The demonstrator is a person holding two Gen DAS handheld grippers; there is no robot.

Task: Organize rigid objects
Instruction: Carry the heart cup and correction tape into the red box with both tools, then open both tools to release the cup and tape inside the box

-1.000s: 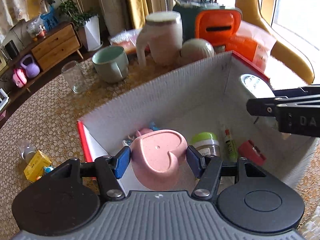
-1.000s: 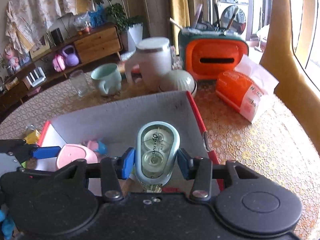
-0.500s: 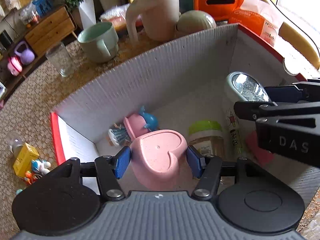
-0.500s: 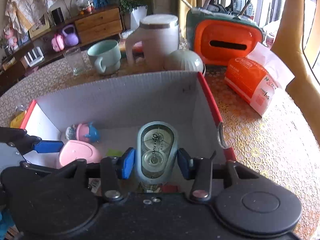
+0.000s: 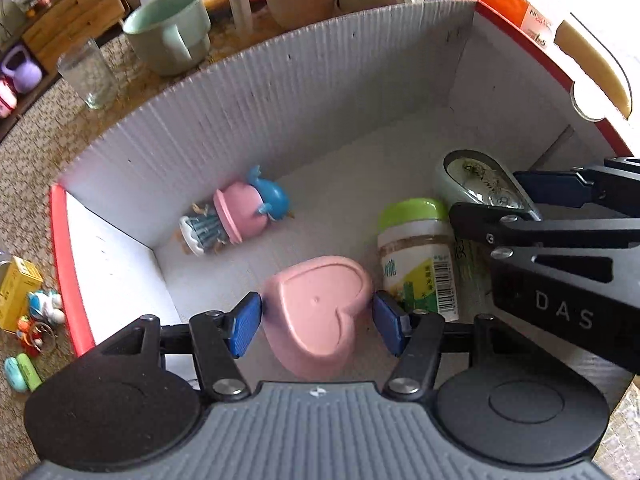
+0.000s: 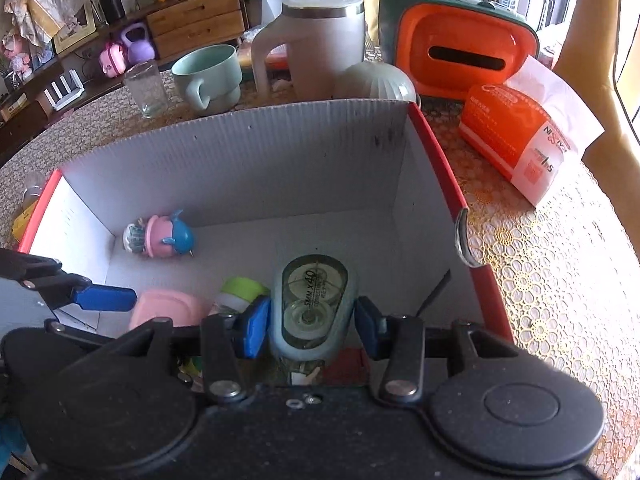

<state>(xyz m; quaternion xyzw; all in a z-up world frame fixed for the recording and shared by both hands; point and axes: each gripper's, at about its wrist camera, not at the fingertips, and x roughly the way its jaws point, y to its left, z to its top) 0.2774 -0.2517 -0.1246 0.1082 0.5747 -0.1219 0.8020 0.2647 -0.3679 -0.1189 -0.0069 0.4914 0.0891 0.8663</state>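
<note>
My left gripper (image 5: 318, 322) is inside the white cardboard box (image 5: 280, 92) with its jaws around a pink heart-shaped dish (image 5: 320, 312); small gaps show at both pads. My right gripper (image 6: 312, 322) holds a grey-blue correction tape dispenser (image 6: 314, 304) low inside the box, with a gap at the right pad. The dispenser (image 5: 480, 184) and the right gripper's fingers (image 5: 560, 194) also show in the left wrist view. The pink dish (image 6: 168, 310) shows in the right wrist view.
In the box lie a pink and blue toy (image 5: 240, 216), a green-lidded jar (image 5: 416, 248) and a red item (image 6: 346, 368). Behind it stand a green mug (image 6: 208, 76), a glass (image 6: 146, 88), a white jug (image 6: 316, 40), an orange tissue box (image 6: 460, 44). Small toys (image 5: 28, 320) lie left.
Both grippers have gone down into the box with their objects. The jaws of both have loosened slightly, with gaps now showing at the pads.
</note>
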